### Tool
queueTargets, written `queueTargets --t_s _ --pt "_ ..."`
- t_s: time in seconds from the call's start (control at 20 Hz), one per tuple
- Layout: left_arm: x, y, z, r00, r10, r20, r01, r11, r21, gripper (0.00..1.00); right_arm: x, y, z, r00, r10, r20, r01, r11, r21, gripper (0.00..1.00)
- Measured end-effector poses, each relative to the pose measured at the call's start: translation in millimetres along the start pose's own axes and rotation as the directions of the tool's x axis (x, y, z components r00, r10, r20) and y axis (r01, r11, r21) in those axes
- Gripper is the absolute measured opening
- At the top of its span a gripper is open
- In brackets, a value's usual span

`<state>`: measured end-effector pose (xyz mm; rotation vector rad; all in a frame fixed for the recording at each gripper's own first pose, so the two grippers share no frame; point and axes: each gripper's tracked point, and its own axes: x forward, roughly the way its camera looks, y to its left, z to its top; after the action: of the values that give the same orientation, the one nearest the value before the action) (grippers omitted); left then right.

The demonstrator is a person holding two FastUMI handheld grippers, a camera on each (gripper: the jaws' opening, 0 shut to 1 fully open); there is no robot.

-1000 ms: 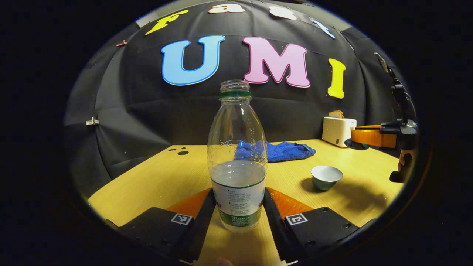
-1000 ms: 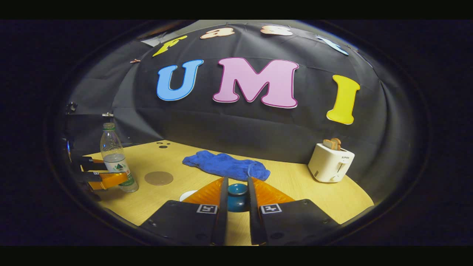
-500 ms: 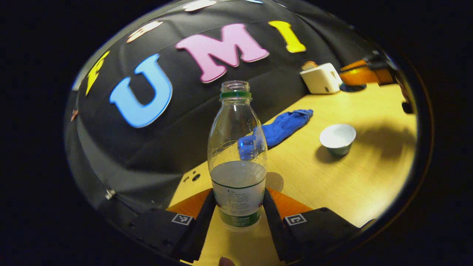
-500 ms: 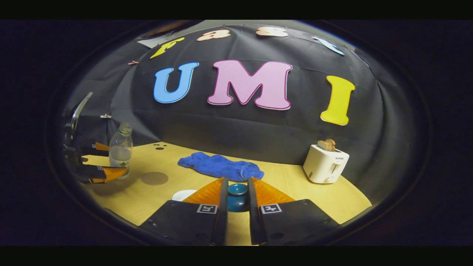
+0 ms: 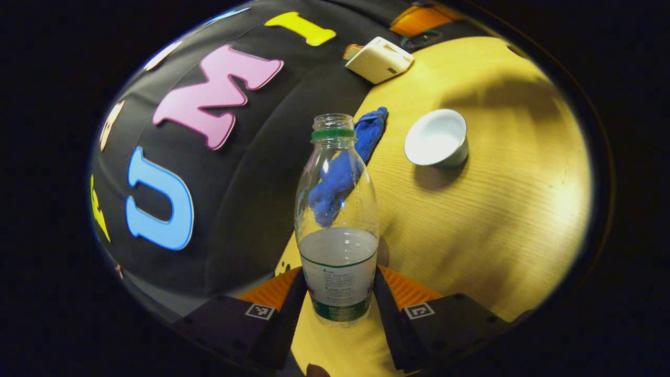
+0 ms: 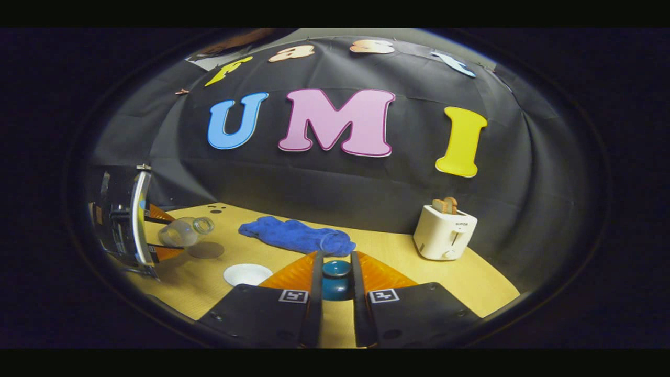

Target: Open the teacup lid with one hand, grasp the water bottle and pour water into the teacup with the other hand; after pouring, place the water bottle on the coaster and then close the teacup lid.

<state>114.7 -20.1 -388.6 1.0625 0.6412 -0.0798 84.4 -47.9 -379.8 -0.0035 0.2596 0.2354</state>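
Both grippers loaded: left (image 5: 339,293) clamps tilted water bottle (image 5: 337,220); teacup (image 5: 437,139) apart.

A light wooden table (image 6: 419,262) with a curved far edge stands in a dark booth. Black creased cloth wall (image 6: 324,183) rises directly behind it. Lighting is dim and warm, brightest on the tabletop. On the far right of the table sits a white toaster (image 6: 444,238) holding bread slices. A crumpled blue cloth (image 6: 293,235) lies near the far edge, towards the middle.
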Motion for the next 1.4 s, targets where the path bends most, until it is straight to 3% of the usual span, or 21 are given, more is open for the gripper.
queueTargets --t_s 0.05,0.2,0.25,0.5,0.6,0.7,0.8,1.15,1.2,1.25,1.4 --pt "0.6 1.5 0.6 1.0 0.005 -0.006 -0.005 0.999 0.033 0.74 -1.3 -4.7 -1.1 1.0 -0.004 -0.002 0.004 1.0 0.001 0.32" --pt "4.6 -1.5 7.6 1.0 0.008 -0.011 -0.007 0.991 0.137 0.74 -3.8 -16.8 -3.2 1.0 -0.015 0.0 0.015 1.0 0.015 0.32" --pt "5.3 0.5 8.7 1.0 0.012 -0.015 -0.009 0.985 0.172 0.74 -5.1 -19.8 -3.9 1.0 -0.016 0.002 0.016 1.0 0.016 0.27" --pt "6.9 -2.0 14.6 0.999 0.021 -0.03 -0.011 0.954 0.298 0.74 -7.3 -25.2 -10.7 1.0 -0.001 -0.001 0.001 1.0 0.003 0.27" --pt "6.7 0.7 16.6 0.999 0.027 -0.042 -0.011 0.938 0.346 0.74 -9.3 -24.8 -11.4 1.0 0.006 -0.001 -0.006 1.0 -0.005 0.32" --pt "7.2 4.8 15.4 0.998 0.036 -0.053 -0.012 0.918 0.396 0.74 -12.1 -25.0 -13.1 1.0 0.009 0.002 -0.009 1.0 -0.009 0.27" --pt "8.5 7.4 16.1 0.997 0.035 -0.063 -0.005 0.904 0.427 0.74 -13.2 -25.0 -15.2 1.0 0.011 0.001 -0.011 1.0 -0.008 0.32" --pt "8.3 15.3 19.4 0.995 0.057 -0.077 -0.01 0.859 0.511 0.74 -18.7 -26.4 -18.4 1.0 0.008 0.0 -0.008 1.0 -0.004 0.32" --pt "9.6 15.1 17.9 0.995 0.059 -0.083 -0.007 0.856 0.518 0.74 -19.3 -26.7 -18.8 1.0 0.008 0.0 -0.008 1.0 -0.003 0.27" --pt "10.5 17.2 18.3 0.994 0.064 -0.085 -0.01 0.85 0.527 0.74 -19.6 -26.9 -18.5 1.0 0.006 0.0 -0.006 1.0 -0.002 0.32" --pt "12.2 23.3 21.9 0.994 0.091 -0.065 -0.038 0.823 0.567 0.74 -20.6 -29.1 -18.7 1.0 0.002 0.002 -0.002 1.0 0.005 0.32"
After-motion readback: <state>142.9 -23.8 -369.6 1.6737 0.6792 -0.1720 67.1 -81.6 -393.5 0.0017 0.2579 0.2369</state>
